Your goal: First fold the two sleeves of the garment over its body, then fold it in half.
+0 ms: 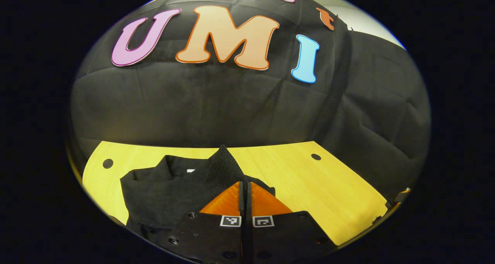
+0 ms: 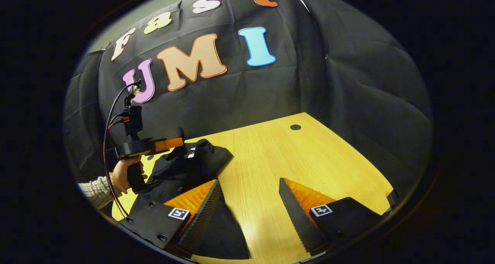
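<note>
1. Where the left gripper (image 1: 244,186) enters the left gripper view at the bottom, its two fingers stand pressed together on a ribbed black sleeve (image 1: 226,165) of the garment (image 1: 162,194); the cloth rises in a peak just above the fingertips.
2. Left of and beyond that grip, the rest of the garment lies crumpled on the yellow wooden table (image 1: 309,186), with a small white tag (image 1: 190,171) showing near its collar.
3. In the right gripper view, the right gripper (image 2: 249,184) stands wide apart with nothing between its fingers; bare table (image 2: 270,159) shows in the gap.
4. The right gripper's left finger (image 2: 201,210) lies over the near edge of the garment (image 2: 189,167); whether it touches the cloth cannot be told. Its right finger (image 2: 297,210) is above bare wood.
5. Beyond the left finger and to its left, the left gripper (image 2: 176,143) is seen from the side, held by a hand (image 2: 123,173) with a patterned sleeve cuff (image 2: 94,192), its tips at the raised part of the garment.
6. A black cable (image 2: 108,140) loops from the top of that gripper down past the hand.
7. Farther off, round holes (image 2: 295,127) mark the table near its far edge, and the black cloth wall (image 2: 348,82) stands behind it.
</note>
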### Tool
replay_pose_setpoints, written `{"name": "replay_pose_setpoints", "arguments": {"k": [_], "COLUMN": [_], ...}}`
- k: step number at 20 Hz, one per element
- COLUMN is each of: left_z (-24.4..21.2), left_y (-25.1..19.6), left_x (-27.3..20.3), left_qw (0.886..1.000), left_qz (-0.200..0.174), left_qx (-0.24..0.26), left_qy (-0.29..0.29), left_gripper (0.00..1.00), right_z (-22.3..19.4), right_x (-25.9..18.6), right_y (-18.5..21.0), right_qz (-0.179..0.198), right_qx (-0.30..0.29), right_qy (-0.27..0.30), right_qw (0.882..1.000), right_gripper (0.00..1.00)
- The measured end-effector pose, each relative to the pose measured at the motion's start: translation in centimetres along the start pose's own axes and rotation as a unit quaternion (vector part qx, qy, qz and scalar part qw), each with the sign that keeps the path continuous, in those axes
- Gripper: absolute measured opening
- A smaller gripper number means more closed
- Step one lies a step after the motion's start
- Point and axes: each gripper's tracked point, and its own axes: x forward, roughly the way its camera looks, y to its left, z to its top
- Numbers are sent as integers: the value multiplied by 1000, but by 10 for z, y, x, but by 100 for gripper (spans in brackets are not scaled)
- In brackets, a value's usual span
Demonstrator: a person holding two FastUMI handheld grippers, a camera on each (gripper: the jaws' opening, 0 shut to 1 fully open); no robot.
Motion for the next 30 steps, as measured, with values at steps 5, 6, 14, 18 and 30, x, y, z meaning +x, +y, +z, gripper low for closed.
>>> {"name": "replay_pose_setpoints", "arguments": {"k": [5, 6, 14, 18, 30], "left_z": [0, 1, 76, 109, -54], "left_y": [-31, -34, 5, 32, 135], "left_x": [2, 0, -64, -134, -321], "left_qw": [999, 999, 991, 978, 957], "left_qz": [-48, -48, 25, 69, 264], "left_qx": [-8, -4, 29, 31, -25], "left_qy": [2, -1, -125, -193, -117], "left_gripper": [33, 52, 95, 92, 92], "right_z": [-5, -7, -16, -31, -110], "right_x": [2, 2, -2, -5, -24], "right_y": [4, 5, 25, 35, 55], "right_qz": [7, 9, 47, 79, 134], "right_qx": [12, 9, 1, -8, -81], "right_qy": [7, 10, 16, 29, 76], "right_qw": [1000, 1000, 999, 996, 985], "right_gripper": [98, 98, 98, 98, 98]}}
